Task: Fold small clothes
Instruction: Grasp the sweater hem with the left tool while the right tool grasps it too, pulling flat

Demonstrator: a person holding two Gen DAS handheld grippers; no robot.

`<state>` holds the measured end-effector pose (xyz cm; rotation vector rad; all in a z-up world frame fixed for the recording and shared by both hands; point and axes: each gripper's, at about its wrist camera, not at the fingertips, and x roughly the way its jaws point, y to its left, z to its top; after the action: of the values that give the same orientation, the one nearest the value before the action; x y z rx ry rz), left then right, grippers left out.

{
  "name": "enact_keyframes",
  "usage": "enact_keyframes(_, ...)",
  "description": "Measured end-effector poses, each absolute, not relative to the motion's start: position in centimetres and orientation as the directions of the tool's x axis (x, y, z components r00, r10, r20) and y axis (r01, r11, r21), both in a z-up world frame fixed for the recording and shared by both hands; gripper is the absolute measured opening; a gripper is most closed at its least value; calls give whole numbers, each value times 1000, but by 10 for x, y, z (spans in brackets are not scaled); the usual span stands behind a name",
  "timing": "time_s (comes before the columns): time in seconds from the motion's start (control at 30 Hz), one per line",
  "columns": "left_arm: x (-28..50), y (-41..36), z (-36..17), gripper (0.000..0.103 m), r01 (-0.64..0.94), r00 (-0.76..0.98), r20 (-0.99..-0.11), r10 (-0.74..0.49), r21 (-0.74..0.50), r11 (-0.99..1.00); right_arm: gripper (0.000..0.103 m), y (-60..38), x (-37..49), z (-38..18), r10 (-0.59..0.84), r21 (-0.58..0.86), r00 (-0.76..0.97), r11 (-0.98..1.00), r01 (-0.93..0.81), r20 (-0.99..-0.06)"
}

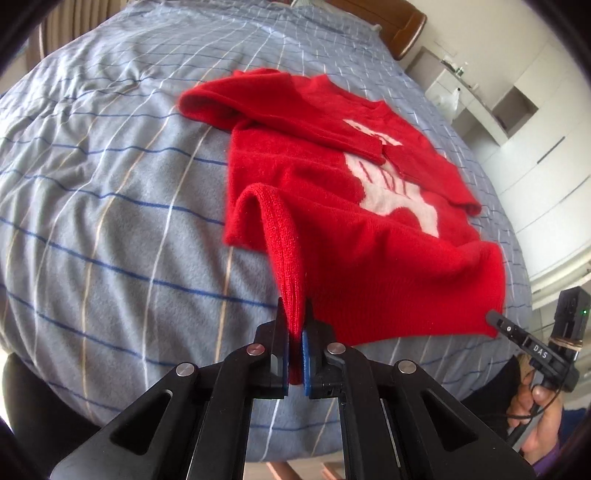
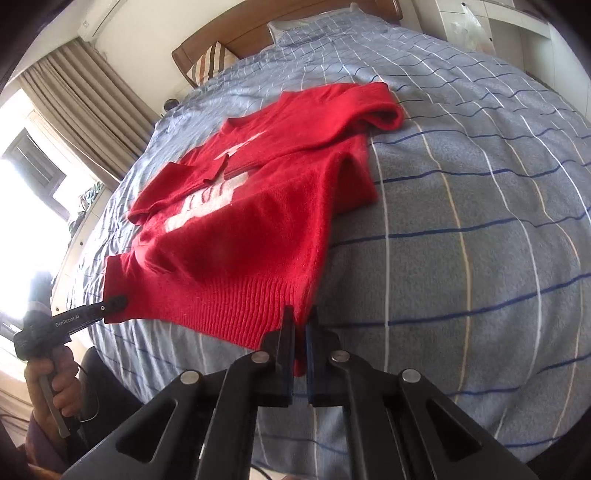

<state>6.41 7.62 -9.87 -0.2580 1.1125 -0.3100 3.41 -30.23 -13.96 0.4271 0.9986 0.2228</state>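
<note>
Pinching the ribbed hem, the left claw point(image 1: 295, 325) and right claw point(image 2: 300, 325) are each clamped on a bottom corner of the red sweater point(image 1: 354, 236), which lies near the bed's point(image 1: 110, 184) foot edge, sleeves folded across its chest. Bare checked cover spreads on both sides; a striped pillow point(image 2: 210, 61) leans by the headboard point(image 2: 236, 35).

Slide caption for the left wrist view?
Left gripper pinches the red sweater's ribbed hem on the checked bed cover.

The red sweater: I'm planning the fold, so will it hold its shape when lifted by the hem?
Probably not: the red sweater already drapes from the left claw. Its fuzzy knit likely grips the right claw without slipping.
</note>
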Motion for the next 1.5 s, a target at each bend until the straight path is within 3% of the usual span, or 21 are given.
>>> enact_keyframes(0.17,19,90,-93,3,163,307,-881,-361,-325,932,4,-311,-12,-131,406,466,432,884,38,-805)
enact_keyframes(0.47,23,66,-148,3,97,276,-953,-123,-99,990,4,-295,-6,-185,270,324,301,935,146,-915)
enact_keyframes(1.5,36,26,-199,4,63,313,-949,-42,-24,998,3,-294,11,-226,235,317,332,923,219,-913)
